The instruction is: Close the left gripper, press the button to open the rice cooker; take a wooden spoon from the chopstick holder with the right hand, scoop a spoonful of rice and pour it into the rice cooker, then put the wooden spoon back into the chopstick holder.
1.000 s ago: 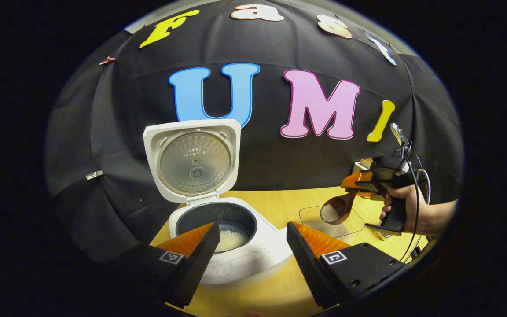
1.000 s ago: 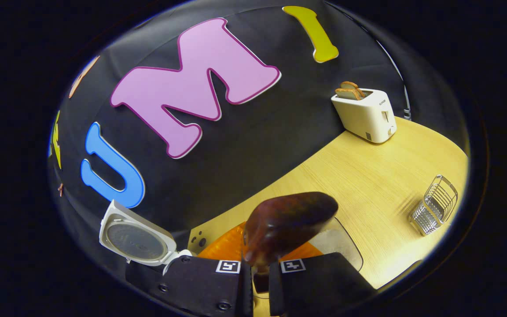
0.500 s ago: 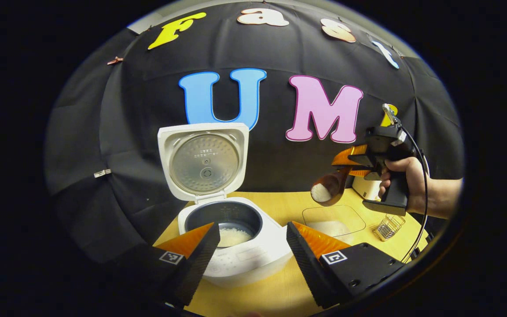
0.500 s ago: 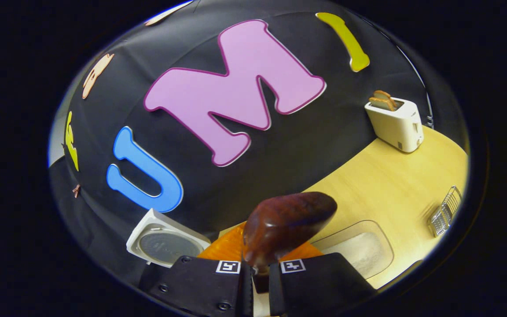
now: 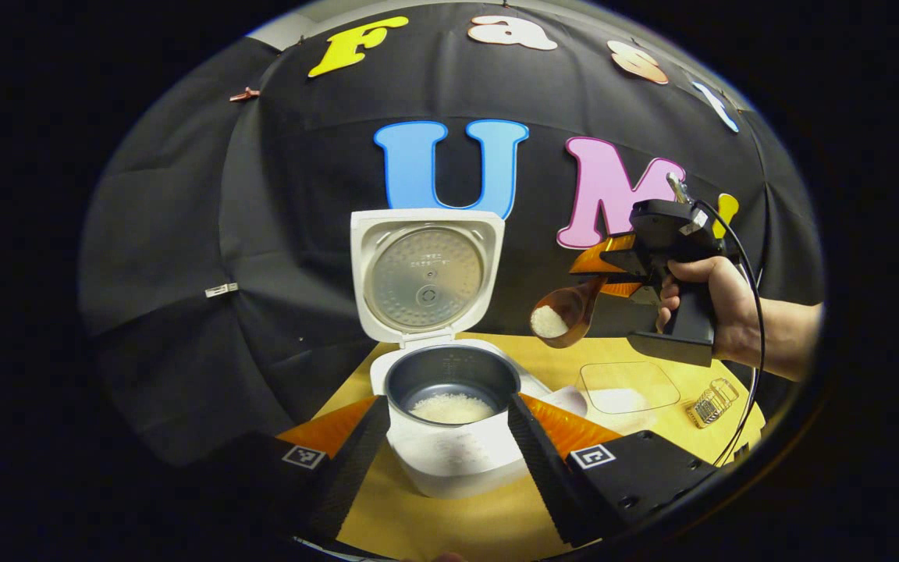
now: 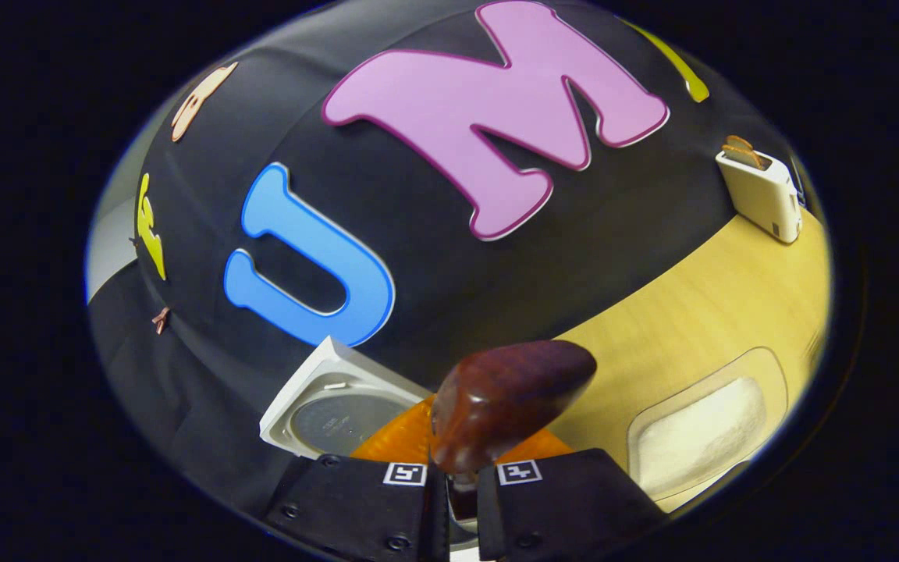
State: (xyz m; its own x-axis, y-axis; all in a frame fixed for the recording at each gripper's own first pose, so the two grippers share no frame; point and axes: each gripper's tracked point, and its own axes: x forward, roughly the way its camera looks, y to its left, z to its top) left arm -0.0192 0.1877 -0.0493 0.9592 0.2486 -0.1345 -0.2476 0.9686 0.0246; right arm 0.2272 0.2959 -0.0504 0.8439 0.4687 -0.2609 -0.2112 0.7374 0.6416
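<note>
- Fingers of the left gripper [image 5: 443, 453] stand wide apart and hold nothing, framing the front of the white rice cooker [image 5: 449, 437] in the left gripper view.
- Rice cooker lid [image 5: 424, 273] stands upright and open against the black booth wall; the dark inner pot [image 5: 452, 380] holds a shallow layer of rice [image 5: 451, 407].
- Right of the lid, a wooden spoon [image 5: 563, 312] loaded with white rice hangs in the air above the worktop [image 5: 449, 527], near the cooker but not yet over the pot.
- Right gripper [image 5: 602, 265], held in a person's hand [image 5: 711, 300], has its fingers clamped on the spoon's handle; in the right gripper view the spoon's dark bowl [image 6: 508, 398] rises from between the closed fingers [image 6: 461, 488].
- Below the spoon, a clear tray of rice [image 5: 627, 388] sits on the worktop, with the wire chopstick holder [image 5: 713, 402] just beside it to the right.
- Far right in the right gripper view, a white toaster [image 6: 762, 195] stands at the wall.
</note>
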